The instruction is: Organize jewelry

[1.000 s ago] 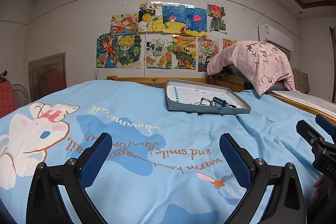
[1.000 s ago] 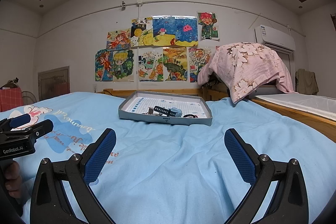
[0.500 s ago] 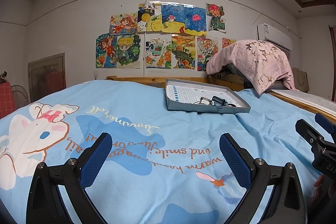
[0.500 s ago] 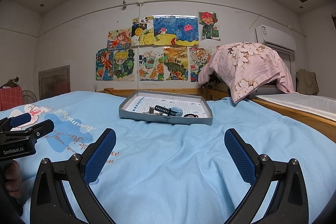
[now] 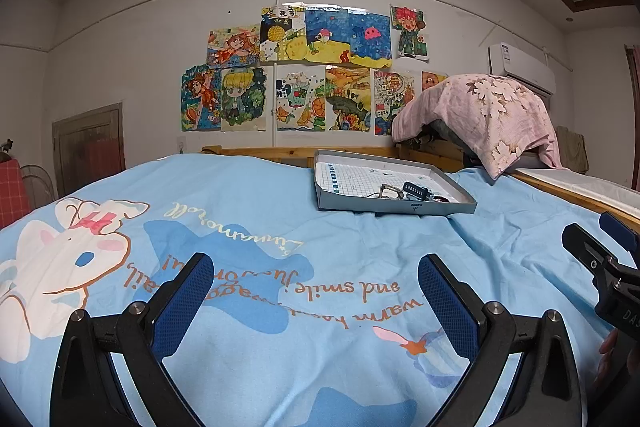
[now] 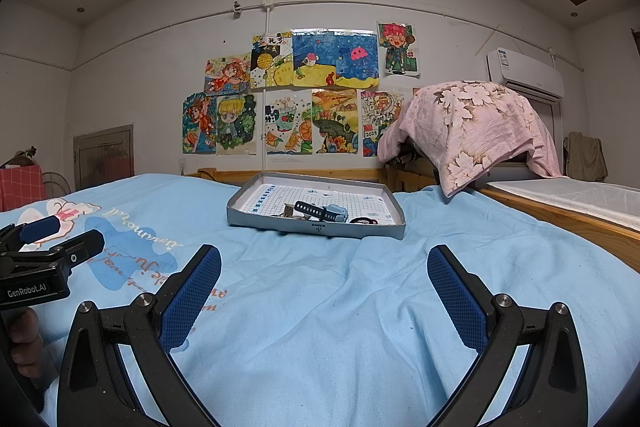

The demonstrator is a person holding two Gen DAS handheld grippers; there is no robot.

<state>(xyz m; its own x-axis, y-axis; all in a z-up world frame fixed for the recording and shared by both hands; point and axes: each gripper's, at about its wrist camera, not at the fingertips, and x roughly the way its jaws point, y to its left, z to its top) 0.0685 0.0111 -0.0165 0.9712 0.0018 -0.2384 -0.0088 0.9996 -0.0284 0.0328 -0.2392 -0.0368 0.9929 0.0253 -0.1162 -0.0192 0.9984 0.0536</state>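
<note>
A shallow grey tray (image 5: 436,207) (image 6: 276,221) lies on the blue bedspread near the headboard. Inside it I see a dark watch with a pale blue body (image 6: 324,213) (image 5: 416,190), a thin metal piece (image 5: 390,190) and a dark ring-like item (image 6: 366,221). My left gripper (image 5: 314,301) is open, low over the bedspread, well short of the tray and left of it. My right gripper (image 6: 324,297) is open too, facing the tray from some distance, nothing between its fingers. Each gripper shows at the edge of the other's view.
A pink flowered pillowcase (image 6: 472,131) covers something at the back right. A wooden bed rail (image 6: 560,215) runs along the right. The wooden headboard (image 5: 256,151) stands behind the tray under drawings on the wall. A hand (image 6: 24,343) holds the left gripper's handle.
Both views shift only slightly; the tray sits a touch lower in the left view. The grippers stay open and the tray's contents have not moved.
</note>
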